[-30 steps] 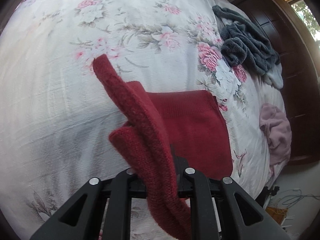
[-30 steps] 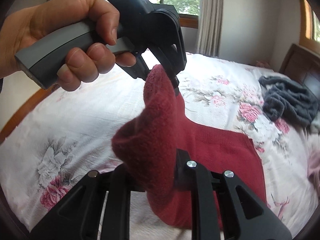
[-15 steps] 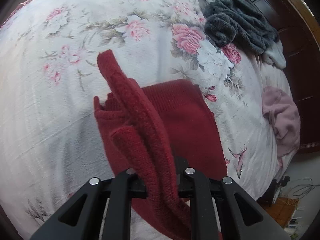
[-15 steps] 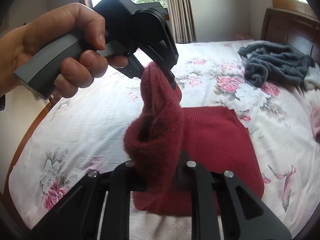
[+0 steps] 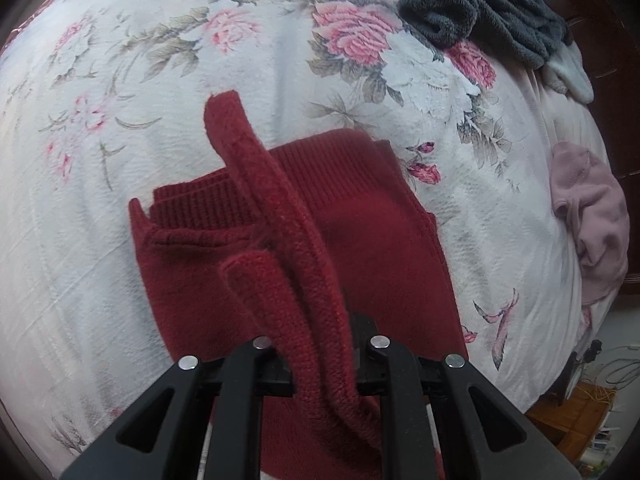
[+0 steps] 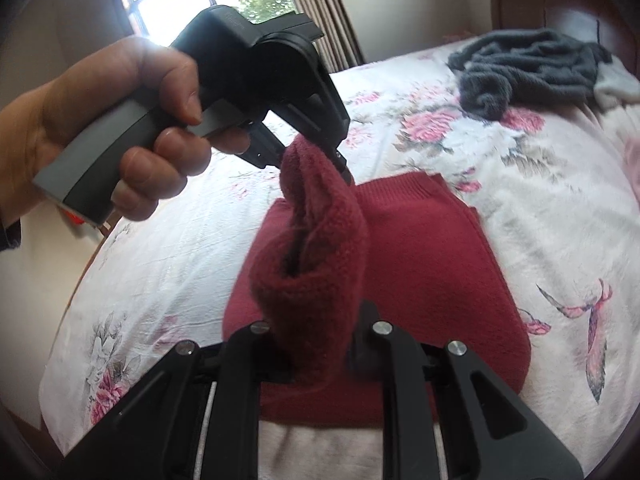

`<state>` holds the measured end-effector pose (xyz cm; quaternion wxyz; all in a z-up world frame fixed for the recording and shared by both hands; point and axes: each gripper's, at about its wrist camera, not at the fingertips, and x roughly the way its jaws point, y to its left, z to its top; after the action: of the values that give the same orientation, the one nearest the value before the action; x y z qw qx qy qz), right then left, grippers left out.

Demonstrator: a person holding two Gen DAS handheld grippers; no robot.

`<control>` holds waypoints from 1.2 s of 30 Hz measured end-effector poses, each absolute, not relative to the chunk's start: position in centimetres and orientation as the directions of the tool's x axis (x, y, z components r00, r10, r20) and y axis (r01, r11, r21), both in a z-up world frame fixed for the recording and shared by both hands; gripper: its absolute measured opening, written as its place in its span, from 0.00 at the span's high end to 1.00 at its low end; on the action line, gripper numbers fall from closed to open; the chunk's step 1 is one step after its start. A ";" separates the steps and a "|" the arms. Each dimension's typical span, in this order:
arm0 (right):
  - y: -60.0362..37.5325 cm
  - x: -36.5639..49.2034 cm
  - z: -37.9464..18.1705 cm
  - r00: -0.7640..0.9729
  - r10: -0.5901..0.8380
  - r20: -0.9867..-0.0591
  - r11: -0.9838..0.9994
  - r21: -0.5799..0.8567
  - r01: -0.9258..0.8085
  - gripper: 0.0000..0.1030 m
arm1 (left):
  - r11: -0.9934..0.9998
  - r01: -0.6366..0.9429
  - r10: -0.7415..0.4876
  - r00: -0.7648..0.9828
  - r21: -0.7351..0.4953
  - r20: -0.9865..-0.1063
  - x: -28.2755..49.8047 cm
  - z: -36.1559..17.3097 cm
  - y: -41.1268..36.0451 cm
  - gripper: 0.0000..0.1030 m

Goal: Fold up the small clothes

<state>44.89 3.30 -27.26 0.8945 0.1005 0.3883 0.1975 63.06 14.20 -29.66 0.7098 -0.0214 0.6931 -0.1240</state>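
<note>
Both tools, left tool [image 5: 320,354] and right tool [image 6: 320,350], were clamped on a raised edge of the red knit garment [image 5: 360,240], its body flat on the floral bed [image 5: 160,80]. Advice: carry the edge level, lay corners aligned, then release.

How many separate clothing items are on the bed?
4: a red sweater held by both tools, a grey garment with a white one beside it, a pink one at the edge. More may be hidden.
</note>
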 end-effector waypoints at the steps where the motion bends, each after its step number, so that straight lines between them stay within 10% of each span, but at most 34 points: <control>1: 3.0 44.9 -27.4 0.620 0.432 -0.655 0.902 0.336 -0.273 0.85 | 0.968 0.152 -0.202 0.005 -0.199 -0.979 63.3 -29.8 13.7 0.86; 36: -4.2 46.4 -31.2 0.465 0.593 -0.658 0.802 0.534 -0.267 0.85 | 0.996 0.085 0.037 0.022 0.038 -0.999 63.8 -34.9 4.3 0.82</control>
<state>46.38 -4.19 -31.24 0.8363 0.1811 0.4491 0.2570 63.79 4.25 -34.95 0.7135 0.0435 0.6991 -0.0169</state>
